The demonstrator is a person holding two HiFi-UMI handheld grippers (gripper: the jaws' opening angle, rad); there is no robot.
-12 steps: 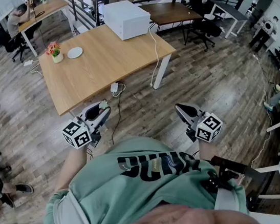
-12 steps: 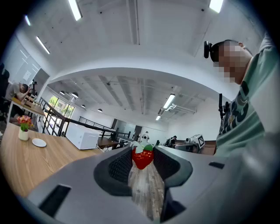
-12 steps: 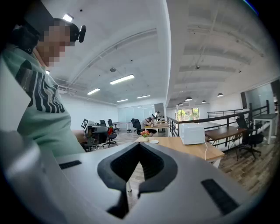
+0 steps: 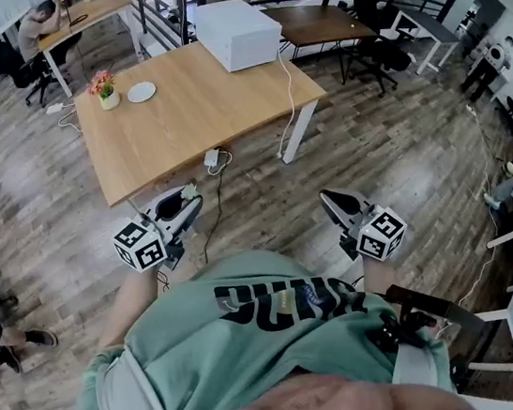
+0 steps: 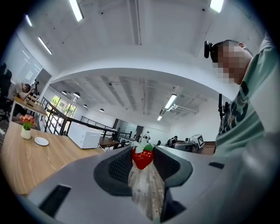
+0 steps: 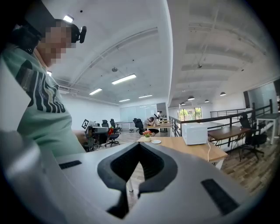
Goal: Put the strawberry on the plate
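A red strawberry (image 5: 142,159) with a green cap sits pinched between the pads of my left gripper (image 5: 143,151), which is shut on it. In the head view that gripper (image 4: 186,200) hangs over the wooden floor, short of the near edge of the wooden table (image 4: 216,120), and the strawberry's pale cap (image 4: 189,191) shows at its tip. The small white plate (image 4: 141,92) lies at the table's far left corner, far from both grippers; the left gripper view shows the plate (image 5: 41,141) too. My right gripper (image 4: 333,201) is held over the floor, its jaws (image 6: 139,145) shut with nothing between them.
A small pot of flowers (image 4: 105,87) stands just left of the plate. A large white box (image 4: 239,33) sits at the table's far right, its cable trailing over the edge. Office chairs, other desks and a seated person (image 4: 40,26) lie beyond.
The head view has shifted very slightly. Both grippers hold their places, and the strawberry stays in the left one.
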